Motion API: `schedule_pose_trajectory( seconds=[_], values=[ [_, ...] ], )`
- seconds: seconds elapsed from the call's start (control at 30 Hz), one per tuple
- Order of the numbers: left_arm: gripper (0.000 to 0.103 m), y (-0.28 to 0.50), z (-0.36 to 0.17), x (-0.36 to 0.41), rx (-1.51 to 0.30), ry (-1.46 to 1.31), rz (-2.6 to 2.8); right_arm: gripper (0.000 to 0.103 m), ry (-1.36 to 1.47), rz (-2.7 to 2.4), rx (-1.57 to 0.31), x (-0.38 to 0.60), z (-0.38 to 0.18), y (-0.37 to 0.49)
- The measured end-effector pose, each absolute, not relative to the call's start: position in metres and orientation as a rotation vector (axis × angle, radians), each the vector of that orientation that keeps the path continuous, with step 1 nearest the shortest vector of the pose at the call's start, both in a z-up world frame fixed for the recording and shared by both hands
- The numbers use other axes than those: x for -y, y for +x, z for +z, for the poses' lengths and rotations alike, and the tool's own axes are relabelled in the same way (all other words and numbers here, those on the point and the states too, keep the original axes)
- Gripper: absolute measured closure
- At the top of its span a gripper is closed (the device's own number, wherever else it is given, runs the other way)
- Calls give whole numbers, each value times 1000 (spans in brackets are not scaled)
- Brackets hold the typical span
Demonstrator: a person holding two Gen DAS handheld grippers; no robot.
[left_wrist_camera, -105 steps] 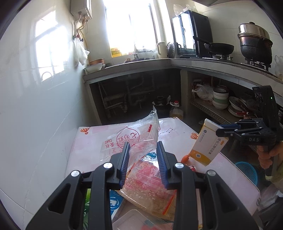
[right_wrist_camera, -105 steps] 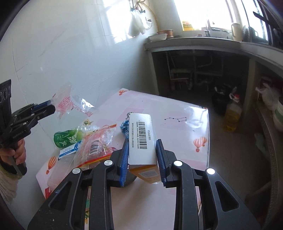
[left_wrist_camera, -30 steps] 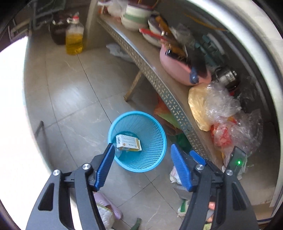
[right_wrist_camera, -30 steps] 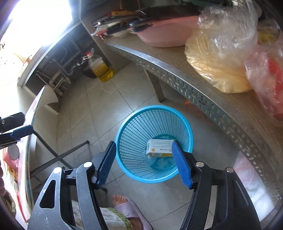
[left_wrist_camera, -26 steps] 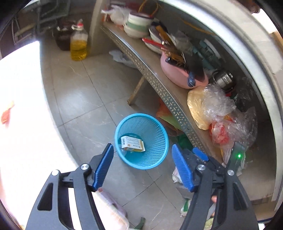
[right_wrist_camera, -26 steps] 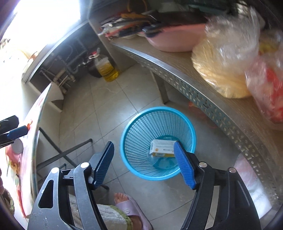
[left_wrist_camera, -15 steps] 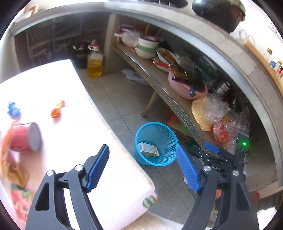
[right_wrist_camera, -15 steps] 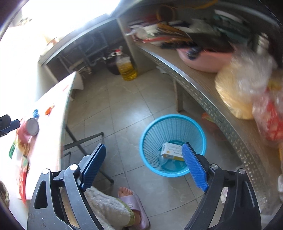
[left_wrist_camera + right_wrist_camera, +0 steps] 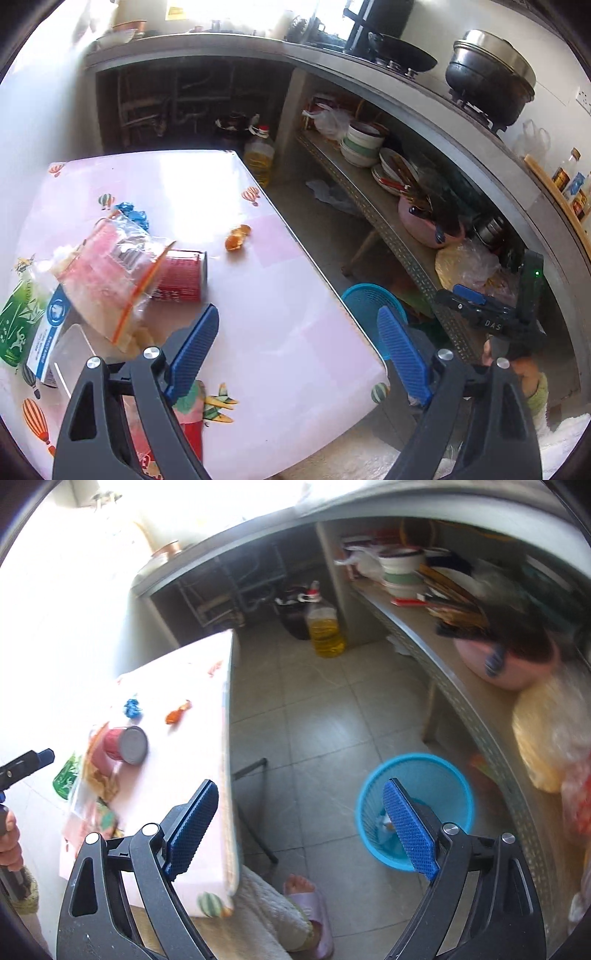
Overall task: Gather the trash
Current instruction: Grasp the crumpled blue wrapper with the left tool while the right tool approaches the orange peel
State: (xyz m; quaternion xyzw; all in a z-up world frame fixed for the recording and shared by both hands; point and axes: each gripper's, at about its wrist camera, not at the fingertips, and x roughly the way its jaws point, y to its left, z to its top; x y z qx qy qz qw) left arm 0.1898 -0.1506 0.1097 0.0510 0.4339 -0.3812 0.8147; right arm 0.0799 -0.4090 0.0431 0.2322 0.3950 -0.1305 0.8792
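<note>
Both views swing from blue mesh basket [image 9: 415, 805] to desk [image 9: 280, 314]. Left claw [image 9: 299, 341] opening, empty; right claw [image 9: 301, 823] open, empty. Red tin can [image 9: 183, 275], lying sideways, sits up-left of left claw, nearer it.

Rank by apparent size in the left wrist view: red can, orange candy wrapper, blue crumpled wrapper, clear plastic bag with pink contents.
1. Clear plastic bag with pink contents
2. Red can lying on its side
3. Blue crumpled wrapper
4. Orange candy wrapper

The last two look close; the wrappers' order is unsure.

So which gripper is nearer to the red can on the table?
Left. The left gripper hangs open over the table, just in front of the red can. The right gripper is open beyond the table edge, over the floor.
</note>
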Motion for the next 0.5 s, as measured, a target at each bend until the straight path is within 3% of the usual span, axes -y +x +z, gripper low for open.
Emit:
schedule_pose_trajectory(
  seconds=[0.5],
  values=[
    [15,238,111,74,-883,53,-660,16,475,26,-849,346,68,205]
  ],
)
